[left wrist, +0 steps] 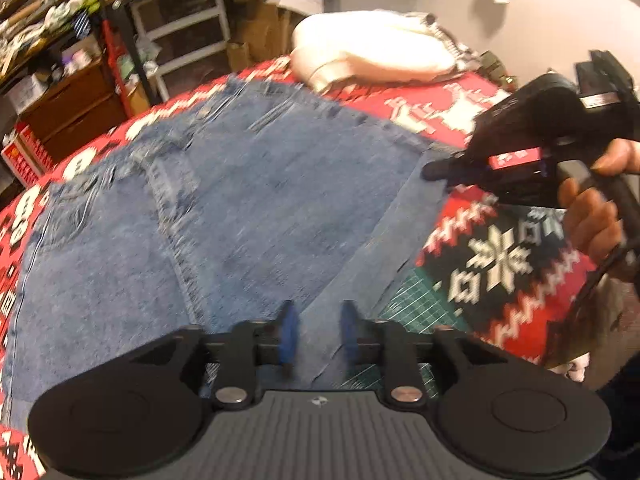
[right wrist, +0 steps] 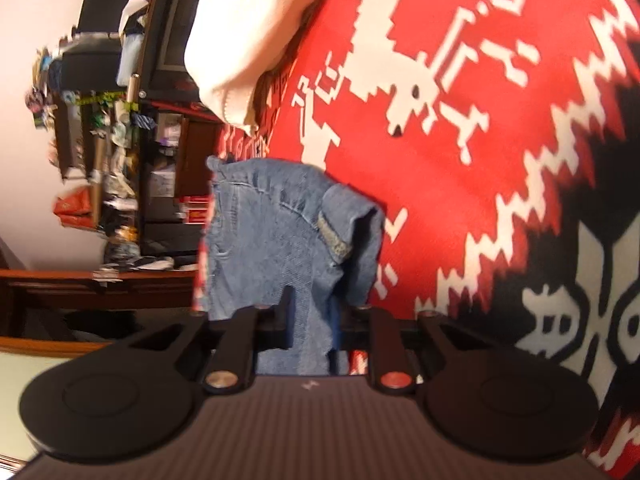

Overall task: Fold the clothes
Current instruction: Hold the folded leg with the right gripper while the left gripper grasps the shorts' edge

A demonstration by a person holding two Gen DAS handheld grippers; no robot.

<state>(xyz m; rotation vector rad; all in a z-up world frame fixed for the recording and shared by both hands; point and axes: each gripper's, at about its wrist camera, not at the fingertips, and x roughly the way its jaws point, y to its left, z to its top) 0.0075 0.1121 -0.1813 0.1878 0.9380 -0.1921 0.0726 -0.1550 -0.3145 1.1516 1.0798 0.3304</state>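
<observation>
The left gripper (left wrist: 318, 330) sits nearest the lens at six o'clock, its blue-padded fingers (left wrist: 289, 332) parted on either side of a denim leg hem, not pinching it. The jeans (left wrist: 224, 208) lie spread across the red patterned blanket (left wrist: 500, 280) from nine o'clock to the centre. At three o'clock a hand (left wrist: 596, 216) holds the right gripper (right wrist: 314, 320), whose fingers are pressed onto a denim edge. A folded cream garment (left wrist: 372, 54) rests at twelve o'clock, well apart from the jeans
</observation>
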